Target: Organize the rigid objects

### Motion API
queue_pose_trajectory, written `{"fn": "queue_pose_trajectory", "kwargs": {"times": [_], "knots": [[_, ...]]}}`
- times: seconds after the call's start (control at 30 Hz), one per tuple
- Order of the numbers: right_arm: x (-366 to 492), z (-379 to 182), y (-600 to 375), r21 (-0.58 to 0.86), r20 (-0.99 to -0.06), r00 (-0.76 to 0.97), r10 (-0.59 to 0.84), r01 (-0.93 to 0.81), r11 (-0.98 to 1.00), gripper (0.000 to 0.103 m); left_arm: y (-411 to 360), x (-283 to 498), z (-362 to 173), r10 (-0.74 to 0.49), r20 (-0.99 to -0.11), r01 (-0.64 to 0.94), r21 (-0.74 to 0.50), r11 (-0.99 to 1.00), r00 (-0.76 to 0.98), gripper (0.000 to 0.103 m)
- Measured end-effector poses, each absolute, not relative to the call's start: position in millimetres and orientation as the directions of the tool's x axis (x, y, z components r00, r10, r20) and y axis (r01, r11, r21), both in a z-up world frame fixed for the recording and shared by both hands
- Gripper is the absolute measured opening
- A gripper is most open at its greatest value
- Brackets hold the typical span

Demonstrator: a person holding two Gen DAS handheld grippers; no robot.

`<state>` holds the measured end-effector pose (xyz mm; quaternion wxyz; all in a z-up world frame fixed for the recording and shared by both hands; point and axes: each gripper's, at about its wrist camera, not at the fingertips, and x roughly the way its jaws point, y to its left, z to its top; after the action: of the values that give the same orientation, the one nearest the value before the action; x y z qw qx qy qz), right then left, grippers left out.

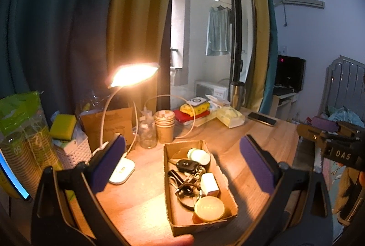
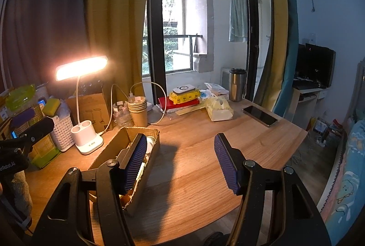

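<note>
- Hovering low over the wooden worktop point(image 2: 194, 168), the left tool point(image 1: 182, 168) has its purple-padded jaws spread wide, released, with nothing between the pads; the shallow brown cardboard box point(image 1: 225, 179) lies on the worktop below the gap.
- The right tool point(image 2: 180, 163) is likewise released, jaws apart and gripping nothing; its left pad shows in front of the box's open top, its right pad over bare wood.
- Inside the box sit a round yellow lidded tin point(image 1: 209, 208) at the near end, a small white rectangular block point(image 1: 209, 184), a black car key with a bunch of keys point(image 1: 187, 174), and a pale green round lidded jar point(image 1: 199, 156) at the far end.
- Just left of the box stands a white gooseneck desk lamp point(image 2: 86, 140), lit.
- Behind the box are a stack of brown paper cups point(image 1: 164, 125) and a clear glass bottle point(image 1: 147, 129).
- Farther back lie a yellow tissue pack point(image 2: 219, 110), a dark smartphone point(image 2: 260, 116) and a steel travel mug point(image 2: 237, 85).
</note>
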<state>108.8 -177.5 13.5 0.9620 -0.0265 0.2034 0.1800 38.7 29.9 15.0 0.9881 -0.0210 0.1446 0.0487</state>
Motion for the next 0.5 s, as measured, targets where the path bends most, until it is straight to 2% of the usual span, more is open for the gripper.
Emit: {"fn": "queue_pose_trajectory", "kwargs": {"times": [0.5], "knots": [[110.6,13.9,-177.4,0.023,-0.406,0.85,0.336,-0.358,0.934,0.065,26.8,42.8,13.8,0.084,-0.29,-0.093,-0.019,0.995,0.953,0.101]]}}
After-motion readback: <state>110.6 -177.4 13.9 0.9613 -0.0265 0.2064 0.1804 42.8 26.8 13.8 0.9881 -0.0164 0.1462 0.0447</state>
